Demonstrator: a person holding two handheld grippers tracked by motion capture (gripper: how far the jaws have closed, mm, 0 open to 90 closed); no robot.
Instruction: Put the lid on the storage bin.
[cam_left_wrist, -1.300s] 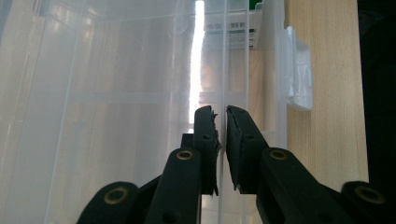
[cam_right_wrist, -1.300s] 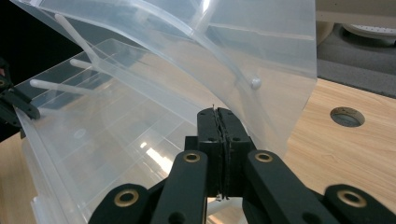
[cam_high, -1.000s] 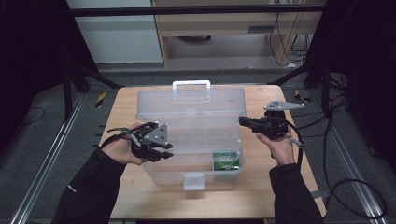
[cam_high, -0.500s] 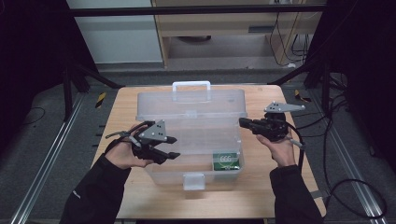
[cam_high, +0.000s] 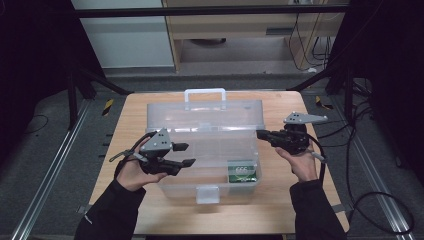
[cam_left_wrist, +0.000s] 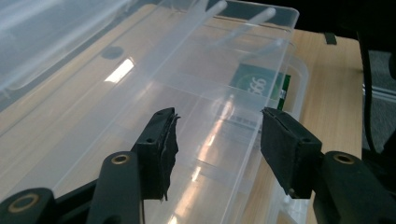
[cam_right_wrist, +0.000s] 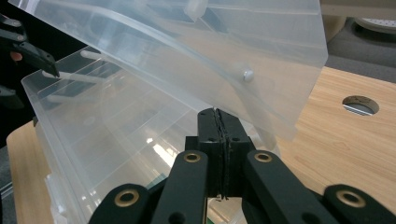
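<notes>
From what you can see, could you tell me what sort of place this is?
Probably a lab recording rig: a wooden table inside a dark metal frame, loose cables on the grey floor.

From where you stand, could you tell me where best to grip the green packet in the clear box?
Probably the green packet by its upper edge, coming from above: it lies in the near right compartment of the clear box, whose walls block its sides.
</notes>
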